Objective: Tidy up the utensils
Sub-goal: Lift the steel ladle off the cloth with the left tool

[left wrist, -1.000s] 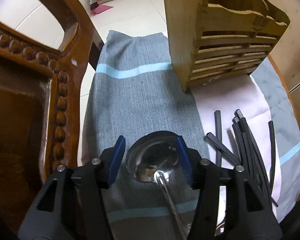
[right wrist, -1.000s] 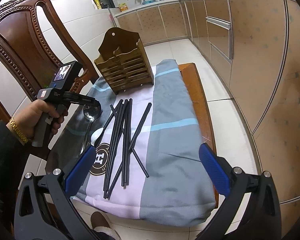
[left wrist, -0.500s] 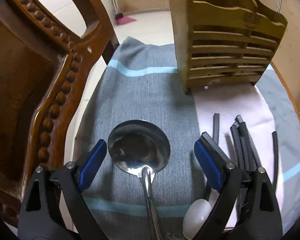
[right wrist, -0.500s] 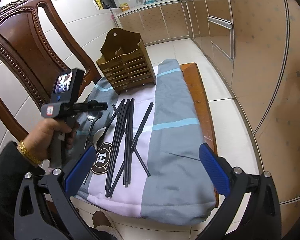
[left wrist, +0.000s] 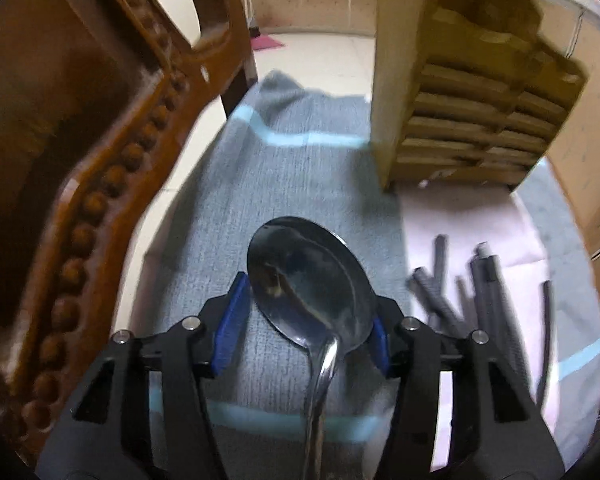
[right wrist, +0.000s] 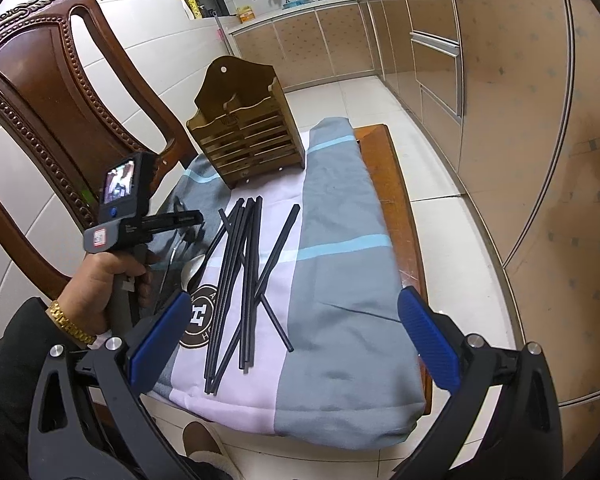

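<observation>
1. Steel, shiny and rounded: a ladle (left wrist: 310,280) lies near the left edge of the surface, bowl facing up on a grey and lilac striped cloth (right wrist: 340,264).
2. The left claw (left wrist: 306,326) straddles the rear of the bowl. Its blue pads are closing in on either rim, the left one touching or nearly so, probably because the wide bowl gives a firmer hold than the thin handle. Blur hides whether the ladle is lifted yet.
3. The person's left hand (right wrist: 108,280) grips that tool from the near left.
4. Black chopsticks (right wrist: 244,268) lie loosely bunched down the middle of the cloth, just right of the ladle, one angled apart from the rest.
5. A slatted wooden holder (right wrist: 246,144) stands upright at the far end, its open top compartments likely the destination.
6. The right claw (right wrist: 296,344) hovers at the near edge, pads wide apart and empty, seemingly waiting.
7. A carved wooden chair (right wrist: 56,92) stands close on the left.
</observation>
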A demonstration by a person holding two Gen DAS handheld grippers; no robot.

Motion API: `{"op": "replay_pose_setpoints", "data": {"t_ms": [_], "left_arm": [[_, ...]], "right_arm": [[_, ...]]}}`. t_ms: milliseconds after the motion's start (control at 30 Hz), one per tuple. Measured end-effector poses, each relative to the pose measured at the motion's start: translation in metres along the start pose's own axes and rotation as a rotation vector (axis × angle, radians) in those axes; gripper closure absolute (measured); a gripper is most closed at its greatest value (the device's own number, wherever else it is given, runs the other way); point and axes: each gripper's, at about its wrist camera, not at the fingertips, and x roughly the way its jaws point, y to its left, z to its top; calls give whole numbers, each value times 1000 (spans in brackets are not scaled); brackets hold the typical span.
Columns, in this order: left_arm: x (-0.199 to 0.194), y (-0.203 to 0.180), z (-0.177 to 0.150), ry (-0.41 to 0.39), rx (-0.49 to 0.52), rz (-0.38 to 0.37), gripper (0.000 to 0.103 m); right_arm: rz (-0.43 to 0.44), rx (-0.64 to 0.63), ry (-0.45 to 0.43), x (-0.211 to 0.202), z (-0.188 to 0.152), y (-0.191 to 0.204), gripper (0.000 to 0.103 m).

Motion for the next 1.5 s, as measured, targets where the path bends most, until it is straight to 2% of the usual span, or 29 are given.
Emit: {"op": "replay_pose_setpoints", "data": {"t_ms": [33,67,167,333,400,433,467,600,667,767,900,1067,1267,1500], "left_arm": [[-10,-1,0,-19,3,-17,71],[-23,-3,0,-34,14,-29,83],[-68,-9,0,-129,33,-48,83],[-118,-6,-2,-205,17,-115,83],[-118,0,-3,-185,19,-119,77],[-114,1,-4,-175,20,-117,54],[-108,4,-5,-173,17,-102,41],[-72,3,-7,-99,41,-78,40],[-50,3,-7,-51,53,-78,46],[-24,3,-8,-6,56,-77,47],[-11,-3,-8,5,59,-97,47],[-4,-14,-7,14,95,-78,48],[13,-13,-5,38,81,-100,69],[-5,-11,-7,-14,79,-120,90]], "right_arm": [[0,0,1,1,0,0,3],[-1,-2,2,1,0,1,3],[-12,-9,4,4,-1,2,3],[-36,13,23,11,-2,-3,3],[-43,17,26,12,-3,-4,3],[-47,16,25,12,-4,-4,3],[-52,13,24,11,-5,-4,3],[-54,17,41,15,-8,-4,3],[-55,9,45,16,-9,-2,3],[-55,0,52,19,-9,-2,3],[-49,11,61,21,-7,-4,3],[-38,-5,70,24,-8,0,3],[-38,-8,77,24,-10,1,3],[-40,-10,77,24,-10,2,3]]}}
